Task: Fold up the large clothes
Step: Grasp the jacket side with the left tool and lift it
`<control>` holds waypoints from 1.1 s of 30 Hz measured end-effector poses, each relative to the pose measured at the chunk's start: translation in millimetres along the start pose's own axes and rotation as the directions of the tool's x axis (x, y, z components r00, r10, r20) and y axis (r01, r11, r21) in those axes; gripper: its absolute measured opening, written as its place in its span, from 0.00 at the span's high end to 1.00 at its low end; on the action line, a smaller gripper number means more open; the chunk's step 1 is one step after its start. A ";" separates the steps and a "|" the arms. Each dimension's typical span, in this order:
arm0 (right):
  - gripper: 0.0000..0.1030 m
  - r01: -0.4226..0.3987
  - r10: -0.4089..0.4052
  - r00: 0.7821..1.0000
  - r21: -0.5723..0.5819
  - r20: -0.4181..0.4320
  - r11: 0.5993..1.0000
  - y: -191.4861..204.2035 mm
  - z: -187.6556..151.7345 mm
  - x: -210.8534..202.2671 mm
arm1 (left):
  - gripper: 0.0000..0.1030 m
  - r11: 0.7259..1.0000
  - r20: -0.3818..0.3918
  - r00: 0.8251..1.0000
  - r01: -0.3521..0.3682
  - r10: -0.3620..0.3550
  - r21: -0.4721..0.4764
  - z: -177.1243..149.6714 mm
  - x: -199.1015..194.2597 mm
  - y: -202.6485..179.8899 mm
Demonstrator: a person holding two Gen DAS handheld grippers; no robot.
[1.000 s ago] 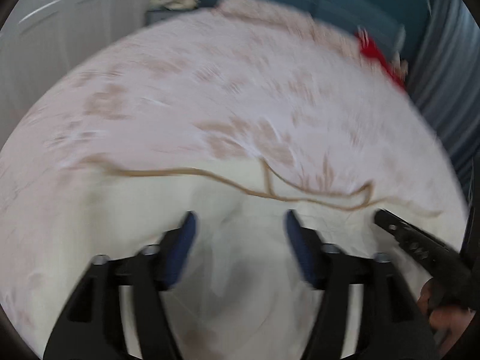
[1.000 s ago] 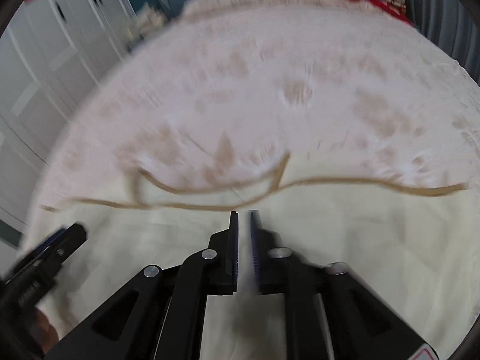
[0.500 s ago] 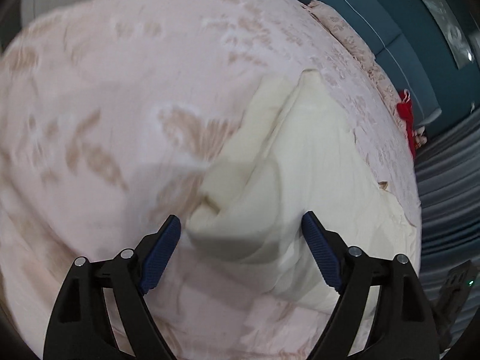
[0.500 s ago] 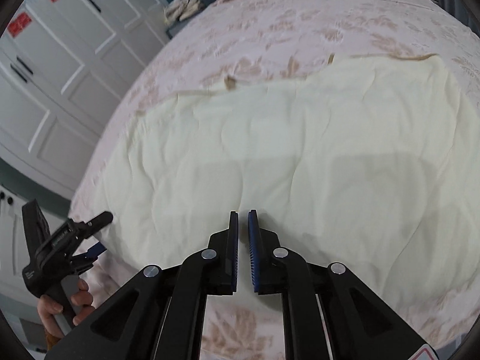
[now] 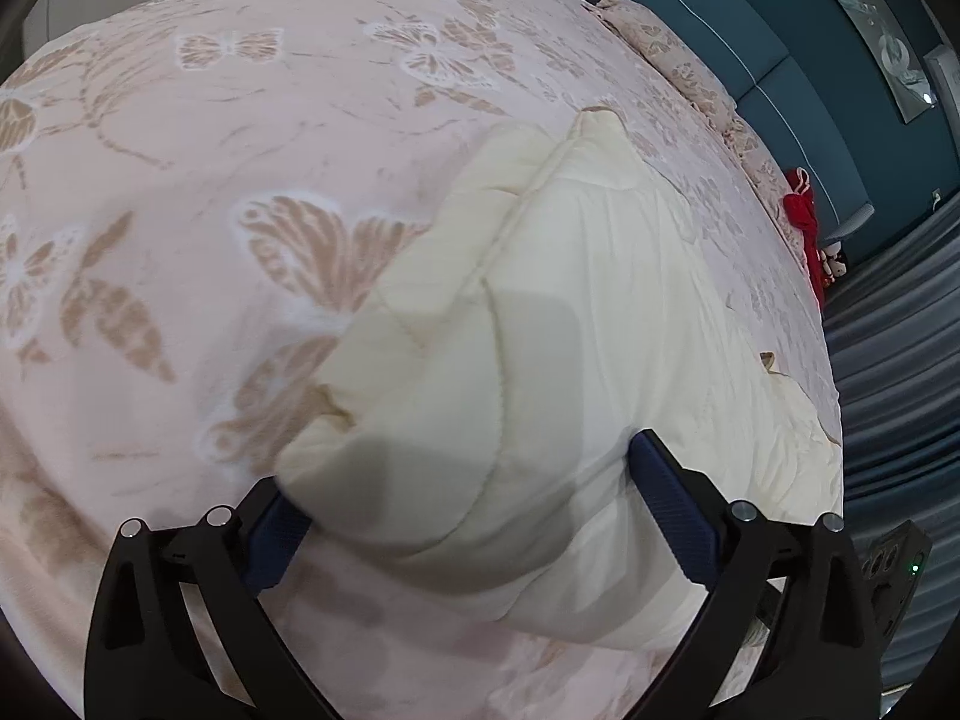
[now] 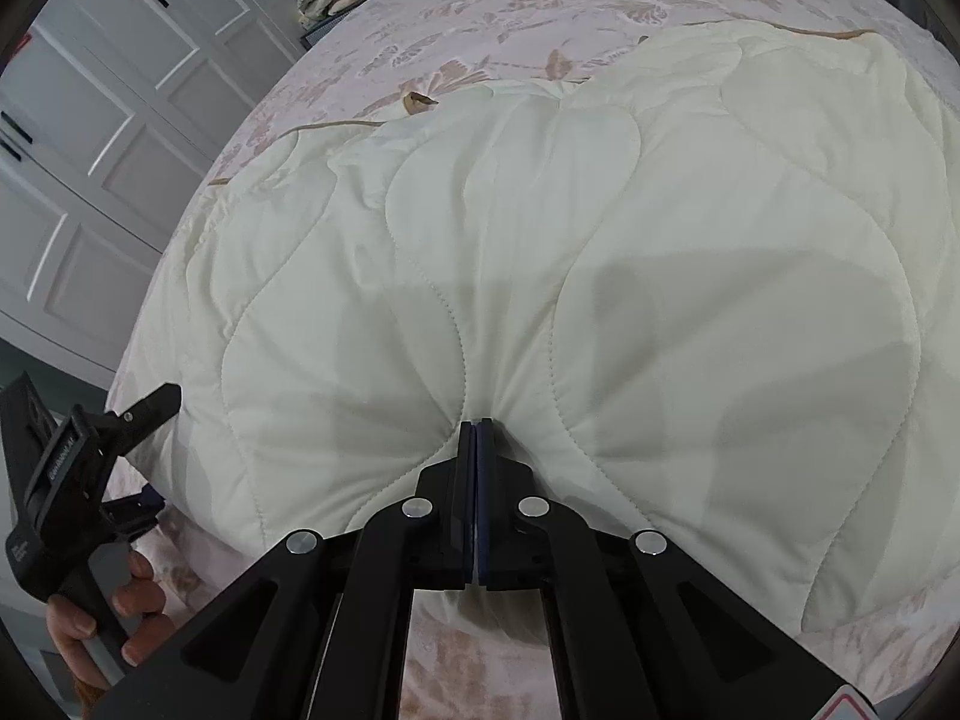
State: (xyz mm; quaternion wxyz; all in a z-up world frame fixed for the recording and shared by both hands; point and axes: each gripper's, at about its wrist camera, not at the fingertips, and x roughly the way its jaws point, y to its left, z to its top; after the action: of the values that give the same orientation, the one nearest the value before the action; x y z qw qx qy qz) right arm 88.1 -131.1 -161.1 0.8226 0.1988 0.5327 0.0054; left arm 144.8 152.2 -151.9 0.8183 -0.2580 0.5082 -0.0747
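My left tongs (image 5: 474, 516) stand wide open, one blue pad (image 5: 273, 531) on each side of the near corner of the cream quilt (image 5: 540, 360). The padded corner bulges up between the pads, but I cannot tell whether either pad presses into it; nothing is pinched yet. From this corner the quilt runs away ahead and to the right across the pink butterfly bedspread (image 5: 180, 210), and its long side seems to lie crosswise, stretching toward my other hand. This corner looks doubled over, with a second layer showing along its left edge.

My right tongs (image 6: 476, 438) are closed tight on the quilt's (image 6: 600, 240) near edge, the cloth puckering into the pinch point. The quilt spreads forward from there to its far edge, where a tan trim (image 6: 828, 33) shows. So the right hand already has its hold, and the left is the one that has to close; I judge the next move turns on the left taking this corner so both can carry the near edge toward the far one.

The grip line under the right pads is hidden by the tongs themselves. I cannot make out how many layers are caught, and the quilt's right end is cut off by the frame.
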 end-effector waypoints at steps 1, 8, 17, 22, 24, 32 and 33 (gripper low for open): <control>1.00 0.011 -0.011 1.000 -0.011 0.002 1.000 1.9 -0.1 1.5 | 0.07 1.000 -0.002 1.000 0.007 -0.007 0.001 0.2 0.8 -1.4; 1.00 0.030 -0.030 1.000 -0.021 -0.003 0.999 4.3 2.6 8.6 | 0.27 0.991 -0.069 0.989 0.132 -0.134 -0.037 -1.2 4.1 -10.9; 1.00 0.067 -0.066 0.998 -0.037 0.004 0.997 9.7 5.0 14.4 | 0.72 0.982 -0.018 0.986 0.165 -0.164 0.096 0.1 -34.1 -56.2; 1.00 0.076 -0.075 0.997 -0.041 0.010 0.996 11.3 3.5 14.9 | 0.79 0.967 0.006 0.986 0.163 -0.167 0.195 -4.0 -54.1 -95.5; 1.00 0.067 -0.067 0.998 -0.042 -0.002 0.997 10.0 5.9 12.8 | 0.79 0.961 0.024 0.990 0.127 -0.137 0.245 -6.7 -58.4 -110.3; 1.00 -0.027 0.026 0.999 0.014 0.027 1.000 -5.1 -5.1 -54.6 | 0.79 0.956 0.042 0.994 0.085 -0.101 0.281 0.1 -67.2 -120.5; 1.00 -0.038 0.037 0.999 0.024 0.018 0.999 -9.1 -9.9 -57.3 | 0.79 0.957 0.042 0.994 0.083 -0.098 0.277 0.4 -66.6 -119.8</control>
State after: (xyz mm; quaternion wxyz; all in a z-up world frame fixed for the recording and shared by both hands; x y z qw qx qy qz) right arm 52.7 -148.9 -117.5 0.8246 0.2188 0.5215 0.0125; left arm 130.5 75.5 -39.3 0.8555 -0.1669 0.4580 -0.1748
